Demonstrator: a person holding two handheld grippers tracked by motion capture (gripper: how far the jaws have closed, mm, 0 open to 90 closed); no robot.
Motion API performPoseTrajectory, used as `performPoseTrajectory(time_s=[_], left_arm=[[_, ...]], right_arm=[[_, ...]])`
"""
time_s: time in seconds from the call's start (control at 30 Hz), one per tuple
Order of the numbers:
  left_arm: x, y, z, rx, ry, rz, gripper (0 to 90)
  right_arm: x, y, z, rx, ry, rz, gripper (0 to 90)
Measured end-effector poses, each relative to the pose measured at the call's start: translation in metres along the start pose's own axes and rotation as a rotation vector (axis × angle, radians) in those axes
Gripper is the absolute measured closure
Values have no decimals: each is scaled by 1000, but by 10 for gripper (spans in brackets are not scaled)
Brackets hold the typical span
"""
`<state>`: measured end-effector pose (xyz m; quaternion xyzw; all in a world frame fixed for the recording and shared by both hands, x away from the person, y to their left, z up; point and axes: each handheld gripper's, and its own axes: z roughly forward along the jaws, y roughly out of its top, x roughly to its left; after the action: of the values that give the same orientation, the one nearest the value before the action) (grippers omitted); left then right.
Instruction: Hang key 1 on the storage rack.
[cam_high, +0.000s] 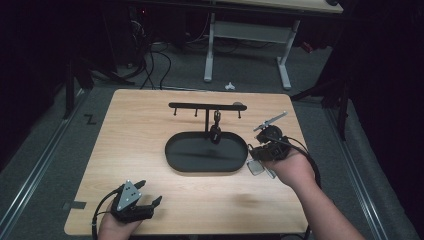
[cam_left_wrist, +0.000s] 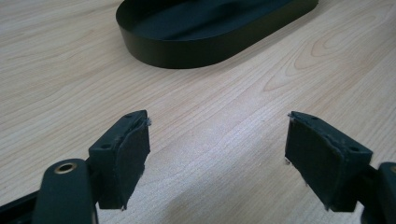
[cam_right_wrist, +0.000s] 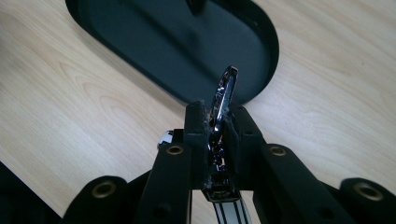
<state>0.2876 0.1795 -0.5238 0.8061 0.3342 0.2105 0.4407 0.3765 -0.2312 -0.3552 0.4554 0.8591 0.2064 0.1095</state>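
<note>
Bare table (cam_high: 150, 200) across near and left side, free passage. Black oval tray (cam_high: 207, 167) with hook stand (cam_high: 207, 106) blocks centre and far middle.

The left gripper (cam_high: 148, 201) sits low at the near left, held in the person's left hand (cam_high: 116, 227), jaws spread wide apart. The right gripper (cam_right_wrist: 215, 122), at the right in the right hand (cam_high: 292, 170), has its jaws pinched tight together.

No readable text, label, brand or number shows anywhere; a black Z-shaped mark on the grey floor (cam_high: 90, 119) left of the worktop (cam_high: 135, 145) is the sole sign.
</note>
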Motion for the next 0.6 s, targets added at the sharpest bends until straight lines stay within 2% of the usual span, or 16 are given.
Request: performPoseTrajectory(time_s=[0.27, 0.6], left_arm=[[1, 0, -1, -9, 5, -4, 224], [2, -1, -2, -6, 1, -11, 224]], right_arm=[[-3, 16, -11, -21, -6, 5, 804], [-3, 34, -15, -31, -25, 4, 804]])
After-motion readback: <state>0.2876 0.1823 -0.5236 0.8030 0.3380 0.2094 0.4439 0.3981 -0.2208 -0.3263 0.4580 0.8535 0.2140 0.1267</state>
